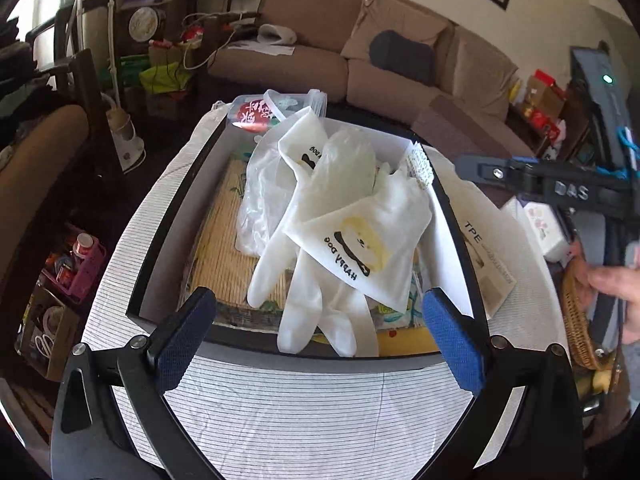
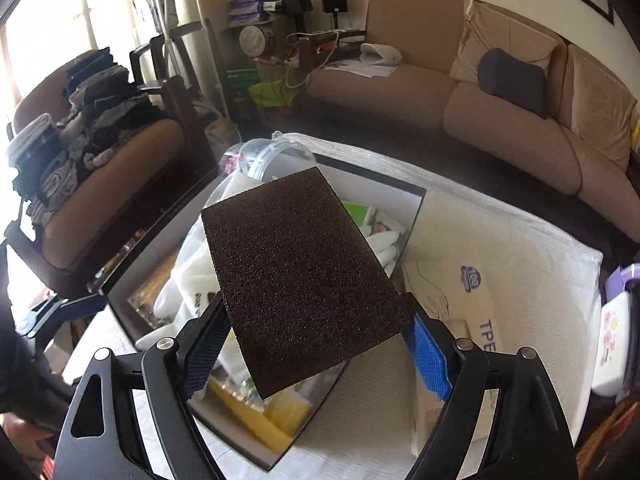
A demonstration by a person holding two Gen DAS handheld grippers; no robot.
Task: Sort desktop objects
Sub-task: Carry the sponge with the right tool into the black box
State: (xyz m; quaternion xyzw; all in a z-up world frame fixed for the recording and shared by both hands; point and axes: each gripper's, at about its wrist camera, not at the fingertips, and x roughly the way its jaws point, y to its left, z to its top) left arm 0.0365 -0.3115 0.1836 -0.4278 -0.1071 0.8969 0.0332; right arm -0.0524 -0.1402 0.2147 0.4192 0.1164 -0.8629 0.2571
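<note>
A dark brown scouring sponge hangs flat over a black-rimmed box, with my right gripper shut on its near end across its full width. My left gripper stands open and empty over the near rim of the same box. Inside it lie white "HAPPY DOG" gloves, a clear plastic bag and a bamboo mat. The right tool's black frame shows at the right of the left wrist view, held by a hand.
The box sits on a striped cloth. A flat "TPE" glove packet lies just right of it. A clear-lidded tub with a red label stands at the far rim. A wicker basket and white flowered box are at the right edge.
</note>
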